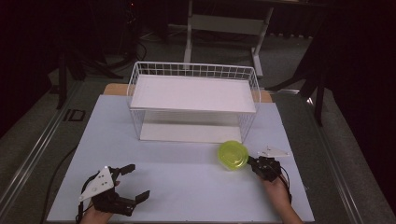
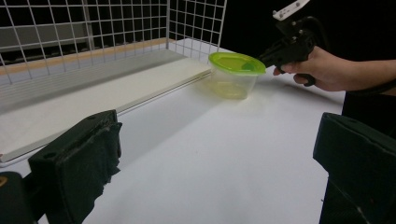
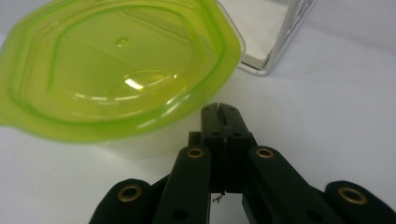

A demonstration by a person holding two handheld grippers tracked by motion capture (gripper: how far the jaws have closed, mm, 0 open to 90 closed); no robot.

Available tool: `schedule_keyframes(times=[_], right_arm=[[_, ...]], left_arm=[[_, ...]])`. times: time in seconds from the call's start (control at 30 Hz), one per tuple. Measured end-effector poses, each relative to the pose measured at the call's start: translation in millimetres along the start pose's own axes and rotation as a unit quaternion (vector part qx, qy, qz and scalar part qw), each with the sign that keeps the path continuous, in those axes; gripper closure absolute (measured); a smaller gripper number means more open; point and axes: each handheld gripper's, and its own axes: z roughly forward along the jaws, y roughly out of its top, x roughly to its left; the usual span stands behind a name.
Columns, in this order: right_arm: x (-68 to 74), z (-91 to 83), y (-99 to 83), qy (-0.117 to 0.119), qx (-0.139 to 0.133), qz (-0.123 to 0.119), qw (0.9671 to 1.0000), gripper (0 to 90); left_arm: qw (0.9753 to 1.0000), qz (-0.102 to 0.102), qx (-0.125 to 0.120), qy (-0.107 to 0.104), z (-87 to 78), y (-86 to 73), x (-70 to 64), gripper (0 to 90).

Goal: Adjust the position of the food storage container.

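Green-lidded container [image 1: 233, 155] sits on the white table [image 1: 187, 186], just in front of the wire rack [image 1: 194, 100].
Right gripper [image 1: 254, 163], jaws pressed together, at its rim; left gripper [image 1: 133, 183] spread wide, well apart.

The round green plastic tub [image 3: 116, 70] is cut off at the top and left edges. The black right gripper [image 3: 223, 109] hides part of its clear side.

Overhead and gripper views share container [image 1: 233, 155]
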Motion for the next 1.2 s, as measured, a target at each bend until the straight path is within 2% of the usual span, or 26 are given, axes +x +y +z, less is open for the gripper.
schedule_keyframes(times=[0.07, 0.17, 0.6, 0.7, 0.8, 0.83, 1.03, 1.2], right_arm=[[0.7, 2.1, 0.6, 0.005, -0.001, 0.005, 1.0, 90.0], [6.6, 4.5, 0.2, 0.016, 0.003, -0.002, 0.9999, 90.0], [43.8, 16.7, 9.7, 0.074, 0.008, -0.036, 0.9966, 90.0], [43.1, 19.1, 10.8, 0.069, 0.012, -0.038, 0.9968, 90.0], [36.1, 20.3, 11.8, 0.057, 0.013, -0.03, 0.9979, 90.0], [29.7, 20.0, 13.8, 0.048, 0.009, -0.023, 0.9985, 90.0], [20.5, 22.5, 19.7, 0.036, 0.001, -0.015, 0.9992, 90.0], [23.5, 29.0, 23.1, 0.047, 0.0, -0.01, 0.9988, 90.0]], left_arm=[[1.0, 0.001, 0.001, 0.0, 0.0, 0.0, 0.0, 1.7], [1.0, 0.0, 0.001, 0.0, 0.3, -0.2, 0.4, 1.7], [1.0, 0.001, 0.001, -0.001, 0.4, 0.4, -0.5, 1.8], [1.0, 0.003, 0.003, 0.0, 0.3, 0.5, -1.1, 1.8], [1.0, 0.003, 0.003, 0.0, 0.0, 0.5, -0.8, 1.7], [1.0, 0.003, 0.002, 0.0, -0.2, 0.5, -0.4, 1.7], [1.0, 0.002, 0.003, -0.001, 0.7, 0.3, -0.4, 1.7], [1.0, 0.001, 0.002, -0.002, 0.4, 0.3, -0.5, 1.7]])
